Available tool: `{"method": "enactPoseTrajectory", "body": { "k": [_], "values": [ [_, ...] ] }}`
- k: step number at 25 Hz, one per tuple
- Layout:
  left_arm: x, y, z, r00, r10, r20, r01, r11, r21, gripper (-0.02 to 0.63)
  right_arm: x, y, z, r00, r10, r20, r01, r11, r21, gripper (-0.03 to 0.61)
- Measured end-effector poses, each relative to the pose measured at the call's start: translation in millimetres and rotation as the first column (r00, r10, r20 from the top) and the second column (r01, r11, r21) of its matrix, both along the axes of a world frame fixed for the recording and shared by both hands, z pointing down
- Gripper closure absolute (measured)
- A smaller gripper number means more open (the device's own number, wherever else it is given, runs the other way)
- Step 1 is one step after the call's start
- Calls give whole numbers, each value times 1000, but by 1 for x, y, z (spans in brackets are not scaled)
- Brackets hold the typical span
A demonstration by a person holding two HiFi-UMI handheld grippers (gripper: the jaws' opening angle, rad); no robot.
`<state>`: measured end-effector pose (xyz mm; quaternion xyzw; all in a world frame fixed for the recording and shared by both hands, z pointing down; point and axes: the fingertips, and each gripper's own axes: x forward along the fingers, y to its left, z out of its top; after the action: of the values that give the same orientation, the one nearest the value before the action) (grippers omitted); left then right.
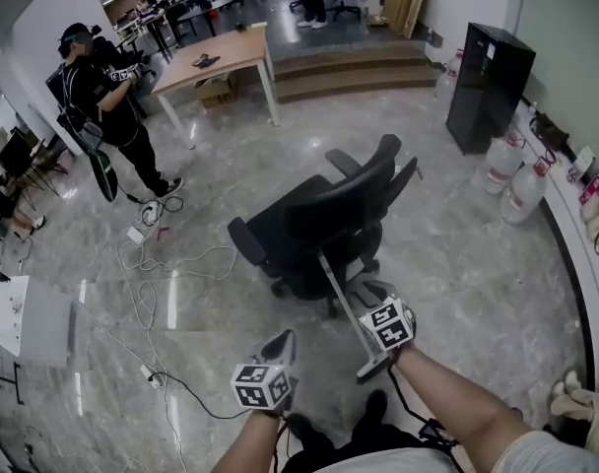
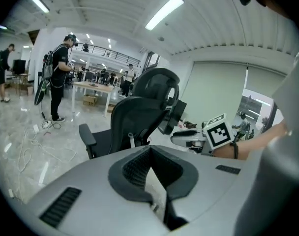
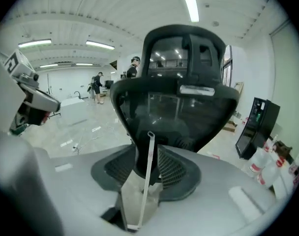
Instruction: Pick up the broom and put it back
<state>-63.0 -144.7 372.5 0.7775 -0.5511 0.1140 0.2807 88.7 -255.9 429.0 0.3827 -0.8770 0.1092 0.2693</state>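
A thin pale broom handle (image 1: 331, 279) slants from the black office chair (image 1: 319, 225) down to its dark lower end (image 1: 373, 371) by my right hand. In the right gripper view the handle (image 3: 147, 181) stands upright between the jaws of my right gripper (image 3: 148, 151), whose ribbed pads stand apart from it on both sides. In the head view the right gripper (image 1: 364, 290) hangs just behind the chair's seat. My left gripper (image 1: 283, 344) is lower left of it, jaw tips together, holding nothing. The left gripper view shows that gripper (image 2: 150, 149) aimed at the chair (image 2: 139, 112).
A person (image 1: 102, 97) stands at the far left beside a wooden table (image 1: 216, 57). Cables (image 1: 142, 264) trail over the glossy floor. Water jugs (image 1: 511, 180) and a black cabinet (image 1: 489, 87) line the right wall. A white box (image 1: 24, 318) sits at the left edge.
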Motion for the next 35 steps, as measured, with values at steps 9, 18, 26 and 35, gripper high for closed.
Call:
{"method": "enactPoseTrajectory", "body": {
  "k": [9, 18, 26, 35],
  "values": [
    [70, -12, -184, 999, -18, -36, 27, 963, 269, 609, 16, 49, -226, 951, -176, 253, 130, 973, 189, 511],
    [100, 2, -301, 998, -21, 58, -5, 907, 422, 609, 10, 93, -355, 887, -288, 361, 196, 943, 271, 575],
    [108, -11, -322, 996, -51, 78, 12, 900, 436, 609, 3, 89, -384, 879, -310, 364, 207, 933, 295, 575],
    [115, -17, -322, 995, -66, 68, 30, 897, 440, 609, 9, 87, -383, 868, -317, 381, 218, 935, 280, 575]
  ]
}}
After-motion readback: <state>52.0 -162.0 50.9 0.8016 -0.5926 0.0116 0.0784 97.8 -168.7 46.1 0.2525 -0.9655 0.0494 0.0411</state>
